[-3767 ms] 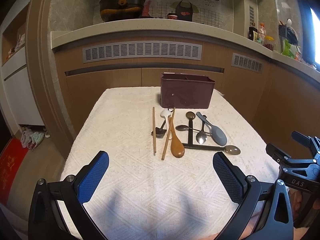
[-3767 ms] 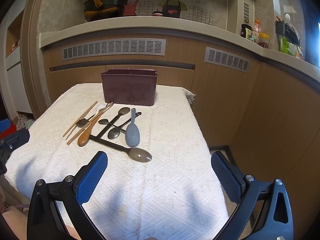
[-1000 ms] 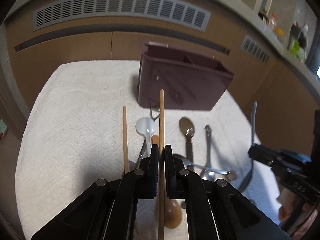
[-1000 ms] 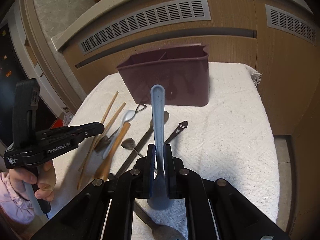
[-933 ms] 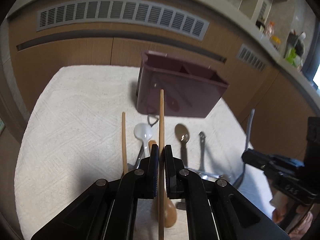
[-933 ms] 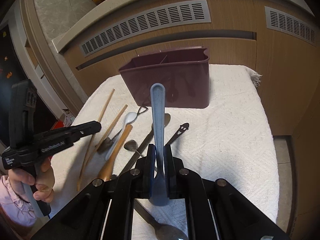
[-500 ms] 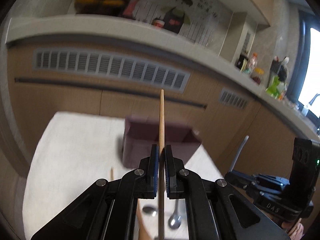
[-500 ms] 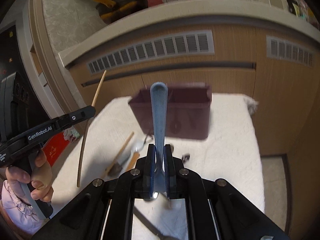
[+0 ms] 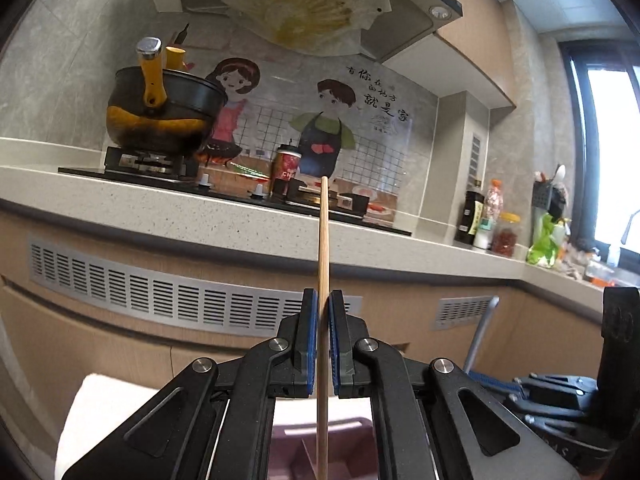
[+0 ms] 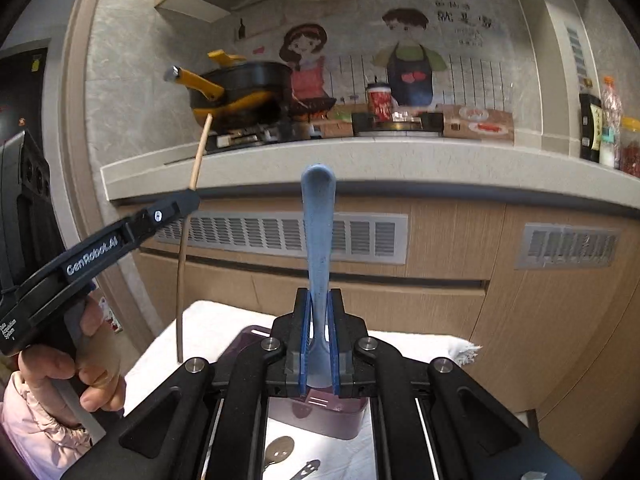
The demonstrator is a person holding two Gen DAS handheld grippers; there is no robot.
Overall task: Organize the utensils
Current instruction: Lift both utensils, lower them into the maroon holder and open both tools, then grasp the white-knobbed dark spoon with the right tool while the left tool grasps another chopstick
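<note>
My left gripper is shut on a wooden chopstick and holds it upright above the maroon utensil box. My right gripper is shut on a blue-grey spoon, handle up, above the same box. The left gripper and its chopstick show at the left of the right wrist view. The right gripper's body and the spoon's handle show at the lower right of the left wrist view.
The box stands on a white cloth-covered table. A dark spoon and a metal utensil lie on the cloth in front of the box. Behind are wooden cabinets and a counter with a stove and pan.
Both grippers have risen and tilted up with their utensils, moving in over the box. The table and the loose utensils have dropped nearly out of view.
</note>
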